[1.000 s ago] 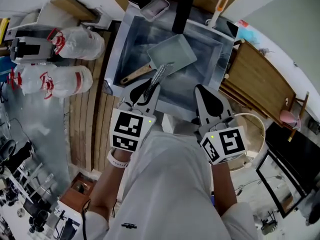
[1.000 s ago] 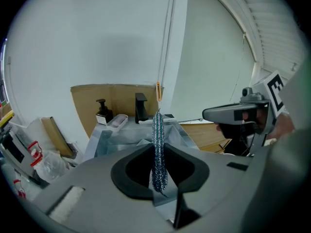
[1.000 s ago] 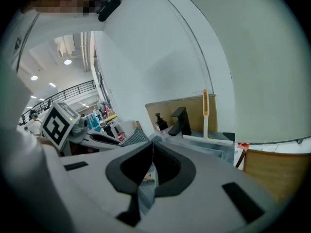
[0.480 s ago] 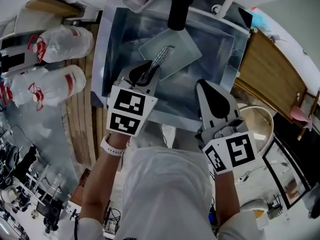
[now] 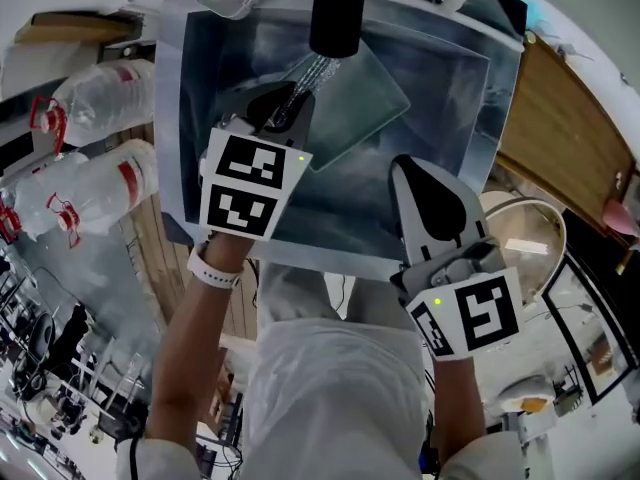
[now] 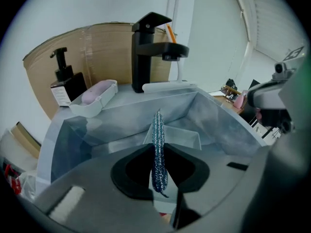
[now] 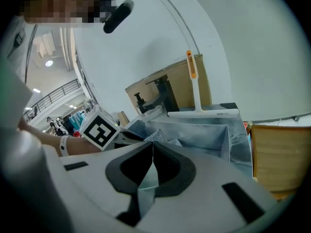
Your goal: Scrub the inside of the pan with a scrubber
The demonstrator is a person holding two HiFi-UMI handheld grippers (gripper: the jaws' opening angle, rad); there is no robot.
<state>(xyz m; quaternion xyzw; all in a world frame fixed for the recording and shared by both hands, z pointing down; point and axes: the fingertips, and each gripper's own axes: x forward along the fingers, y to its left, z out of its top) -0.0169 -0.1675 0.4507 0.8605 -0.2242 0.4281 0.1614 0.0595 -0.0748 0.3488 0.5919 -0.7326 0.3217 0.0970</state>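
At upper centre of the head view, the left gripper (image 5: 284,110) pinches the glittery scrubber (image 5: 306,76) over the pan (image 5: 372,103) in the sink (image 5: 497,108), while the right gripper (image 5: 408,168), lower right, has its jaws pressed together on nothing.

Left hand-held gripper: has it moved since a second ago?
Yes. The left hand-held gripper has gone forward, from the near rim of the sink to over its basin, so the scrubber tip now reaches under the black faucet.

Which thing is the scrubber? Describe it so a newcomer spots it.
Find the grey sink under the black faucet. Over the rectangular pan inside it, the left gripper is shut on the scrubber, a thin flat strip. Nothing else there glitters silver-blue.
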